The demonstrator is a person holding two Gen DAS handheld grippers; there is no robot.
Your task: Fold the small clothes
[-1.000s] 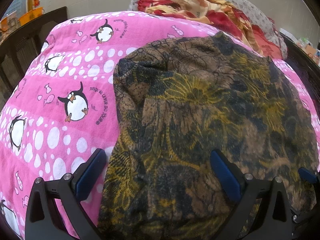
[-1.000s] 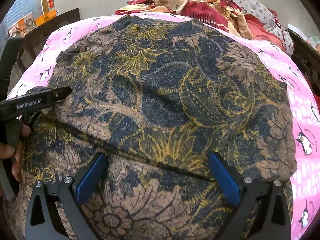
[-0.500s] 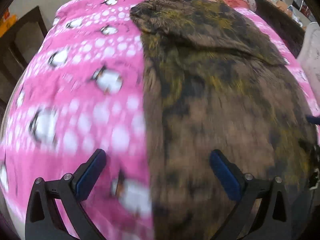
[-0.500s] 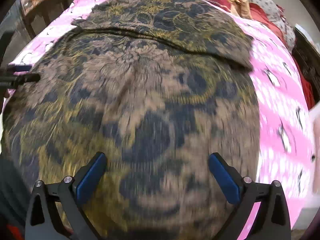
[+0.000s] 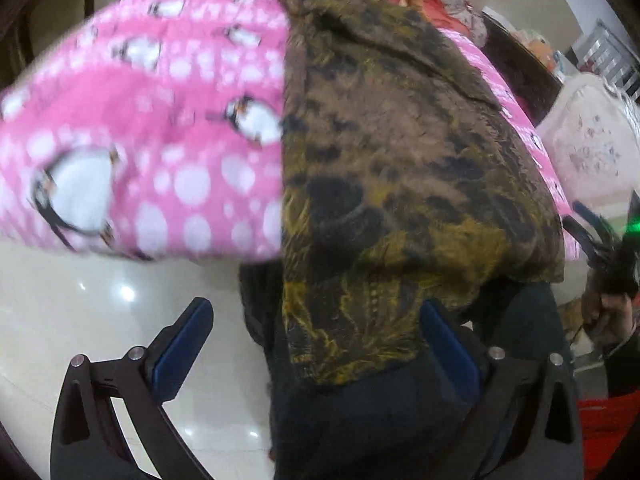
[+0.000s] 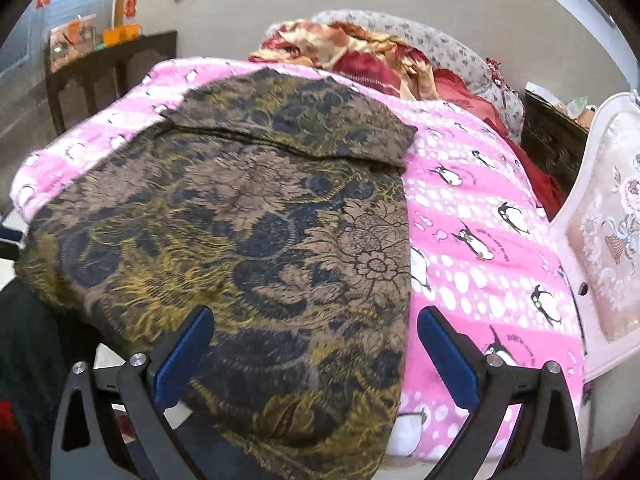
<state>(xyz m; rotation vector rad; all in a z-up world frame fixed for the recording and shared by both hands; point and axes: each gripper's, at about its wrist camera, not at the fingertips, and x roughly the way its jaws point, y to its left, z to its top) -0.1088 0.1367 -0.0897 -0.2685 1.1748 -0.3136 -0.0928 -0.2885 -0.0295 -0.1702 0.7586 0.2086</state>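
Note:
A brown garment with dark blue and yellow floral print (image 6: 248,216) lies on the pink penguin blanket (image 6: 480,240), its far part folded over and its near hem hanging over the bed's front edge. It also shows in the left wrist view (image 5: 400,168), hem drooping past the edge. My left gripper (image 5: 316,340) is open, held off the bed's front edge over the floor, with the hem between its fingers, not touching. My right gripper (image 6: 312,344) is open, above the garment's near right part.
A red and orange heap of bedding (image 6: 360,56) and a grey patterned pillow (image 6: 440,48) lie at the far end of the bed. A white padded footboard (image 6: 608,240) stands at the right. A dark wooden table (image 6: 108,68) stands far left. Glossy floor (image 5: 100,320) lies below the bed's edge.
Both grippers have pulled back toward the bed's near edge and stayed open. The left one now hangs over the floor. The garment looks unmoved.

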